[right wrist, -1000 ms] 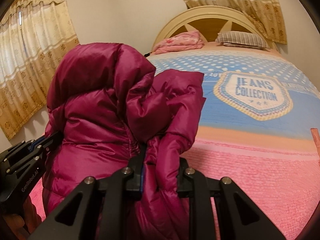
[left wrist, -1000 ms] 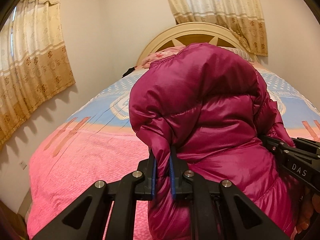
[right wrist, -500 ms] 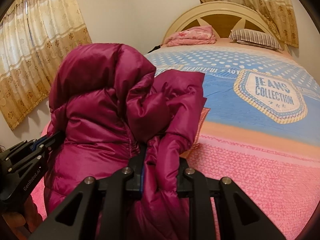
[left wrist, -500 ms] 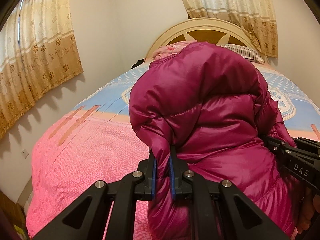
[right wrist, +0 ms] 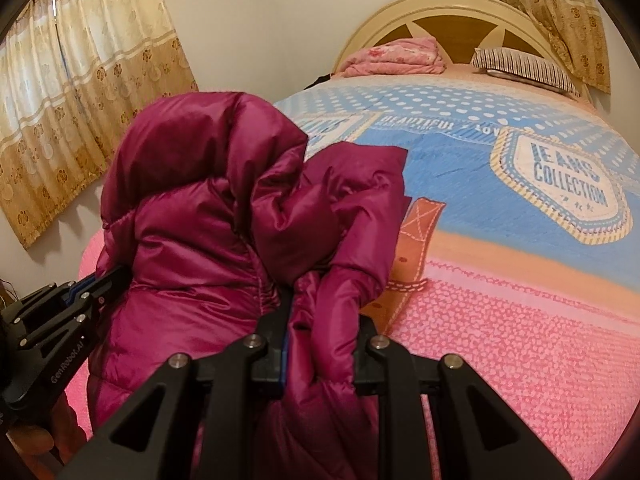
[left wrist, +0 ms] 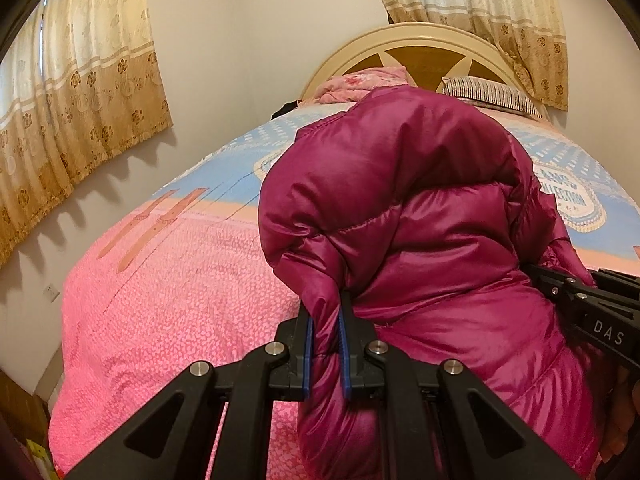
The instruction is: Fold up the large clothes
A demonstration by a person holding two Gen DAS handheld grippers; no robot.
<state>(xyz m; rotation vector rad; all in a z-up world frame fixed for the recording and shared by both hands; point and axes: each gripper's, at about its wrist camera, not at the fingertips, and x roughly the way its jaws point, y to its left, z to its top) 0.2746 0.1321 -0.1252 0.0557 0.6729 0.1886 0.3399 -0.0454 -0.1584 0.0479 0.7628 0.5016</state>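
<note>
left gripper [left wrist: 325,344]: jaws nearly shut, blue pads pinching a thin fold of the magenta puffer jacket [left wrist: 420,248]. Bottom centre of the left wrist view. Also seen at lower left of the right wrist view [right wrist: 86,294], fingers going into the jacket's side.
right gripper [right wrist: 320,344]: jaws a bit wider, clamped on a thicker puffy roll of the same jacket. Bottom centre of its own view. In the left wrist view it enters from the right edge [left wrist: 560,292], tips against the jacket.
jacket: bunched between the two grippers, fills centre and lower right of the left view, centre-left of the right view [right wrist: 208,232]. Top part humps up and droops forward. A flap sticks out to the right in the right wrist view. Lower hem runs out of frame, so contact with the bed can't be told.
bed cover [right wrist: 520,320]: pink textured zone lower in frame, blue zone above it with a "JEANS COLLECTION" badge [right wrist: 564,184].
headboard [left wrist: 420,48]: cream arch with brown panels, upper right.
pillows: striped pillow [right wrist: 524,64] and folded pink blanket [right wrist: 396,56] at the head of the bed.
curtains [left wrist: 80,92]: beige floral, left wall; a second set at upper right.
hand: fingers partly visible at lower left edge of right wrist view [right wrist: 36,436], under the left gripper's body.
</note>
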